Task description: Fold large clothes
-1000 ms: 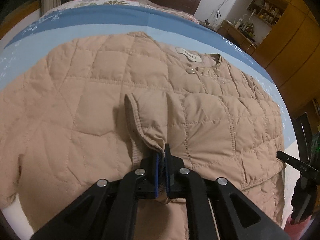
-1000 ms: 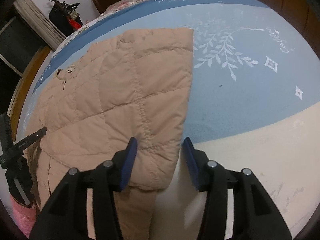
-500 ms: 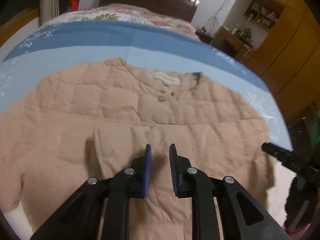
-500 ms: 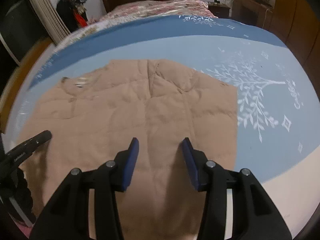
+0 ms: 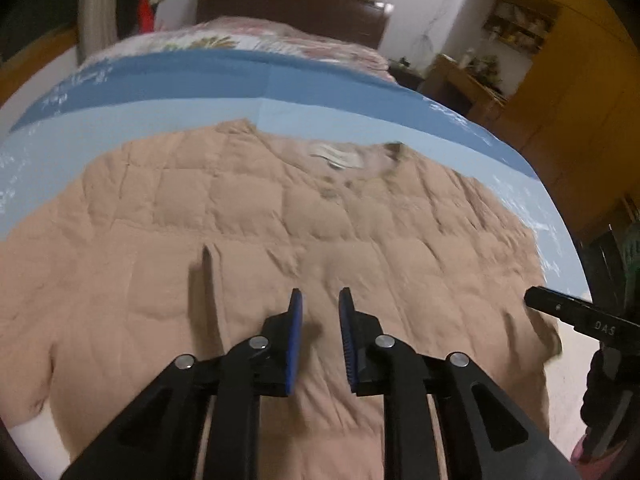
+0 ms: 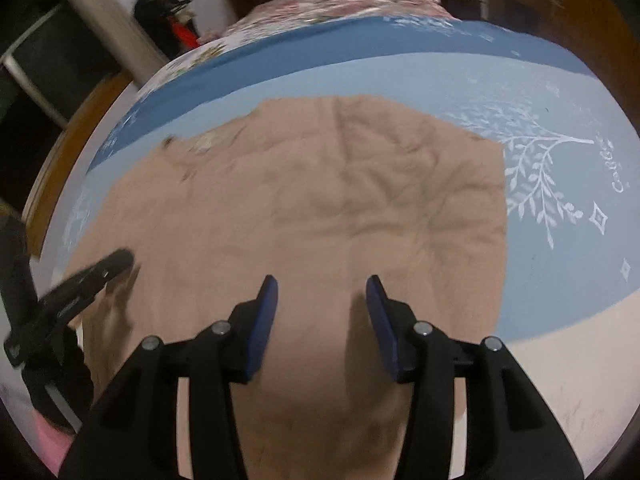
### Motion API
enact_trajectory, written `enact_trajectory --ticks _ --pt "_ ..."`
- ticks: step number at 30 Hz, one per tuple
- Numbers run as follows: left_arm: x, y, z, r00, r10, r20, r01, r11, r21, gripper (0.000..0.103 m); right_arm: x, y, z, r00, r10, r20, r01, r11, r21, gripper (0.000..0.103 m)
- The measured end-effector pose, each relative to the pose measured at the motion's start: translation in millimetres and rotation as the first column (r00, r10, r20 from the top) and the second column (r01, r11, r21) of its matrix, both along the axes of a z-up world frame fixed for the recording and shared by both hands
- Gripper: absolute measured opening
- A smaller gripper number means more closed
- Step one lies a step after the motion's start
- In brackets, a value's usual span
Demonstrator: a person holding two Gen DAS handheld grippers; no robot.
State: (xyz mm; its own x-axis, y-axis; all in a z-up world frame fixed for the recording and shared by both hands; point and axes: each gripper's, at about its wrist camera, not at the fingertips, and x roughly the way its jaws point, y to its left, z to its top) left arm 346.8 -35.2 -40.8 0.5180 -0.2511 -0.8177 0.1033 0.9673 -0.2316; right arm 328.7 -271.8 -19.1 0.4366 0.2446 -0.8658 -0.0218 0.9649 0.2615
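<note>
jacket (image 5: 280, 240) on bed (image 5: 160, 92) | collar apparently far side | headboard (image 5: 288, 12) behind

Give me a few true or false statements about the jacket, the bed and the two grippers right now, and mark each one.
1. The quilted jacket lies spread on the blue bedspread. True.
2. The left gripper is clamped on a fold of the jacket. False: its jaws are apart with nothing between them.
3. The right gripper is open above the jacket. True.
4. The neck label sits at the jacket's far edge, toward the headboard. True.
5. The bedspread is plain red. False: it is blue with a white leaf pattern.
</note>
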Motion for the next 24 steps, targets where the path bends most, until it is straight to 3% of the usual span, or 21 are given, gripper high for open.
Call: enact_trajectory --ticks 7,10,15,17,19,20,24 --pt "-2.5 -13.6 -34.1 0.997 -0.021 -0.070 0.023 0.999 0.026 0.019 -14.7 12.2 -31.6 0.998 0.023 -0.056 -0.026 0.999 -0.043 0.046" --pt "-2.2 -13.1 -43.0 0.998 -0.043 -0.046 0.044 0.999 0.029 0.020 -15.7 13.2 -42.2 0.999 0.016 -0.045 -0.017 0.999 -0.043 0.047" --pt "-7.0 -8.7 -39.2 0.999 -0.035 -0.038 0.035 0.999 0.017 0.020 -20.1 14.2 -34.1 1.000 -0.004 -0.027 0.003 0.999 -0.034 0.047" --pt "-11.3 -4.7 -30.5 0.999 -0.025 -0.044 0.025 1.000 0.015 0.021 -29.7 12.2 -16.4 1.000 0.009 0.019 -0.009 1.000 0.002 0.057" --pt "-24.2 9.8 -12.9 1.000 -0.012 -0.018 0.012 1.000 0.004 0.033 -40.2 8.1 -0.9 0.998 -0.006 0.064 0.007 1.000 -0.026 0.069" --pt "-31.4 18.2 -6.2 1.000 -0.002 0.003 0.002 1.000 0.014 0.042 -45.8 5.5 6.4 0.996 -0.019 0.084 0.023 0.998 -0.051 0.069" --pt "-68.3 77.4 15.4 0.994 0.075 0.085 -0.083 0.992 0.097 0.059 -63.6 -2.1 21.0 0.994 -0.021 0.104 0.031 0.995 -0.094 0.076"
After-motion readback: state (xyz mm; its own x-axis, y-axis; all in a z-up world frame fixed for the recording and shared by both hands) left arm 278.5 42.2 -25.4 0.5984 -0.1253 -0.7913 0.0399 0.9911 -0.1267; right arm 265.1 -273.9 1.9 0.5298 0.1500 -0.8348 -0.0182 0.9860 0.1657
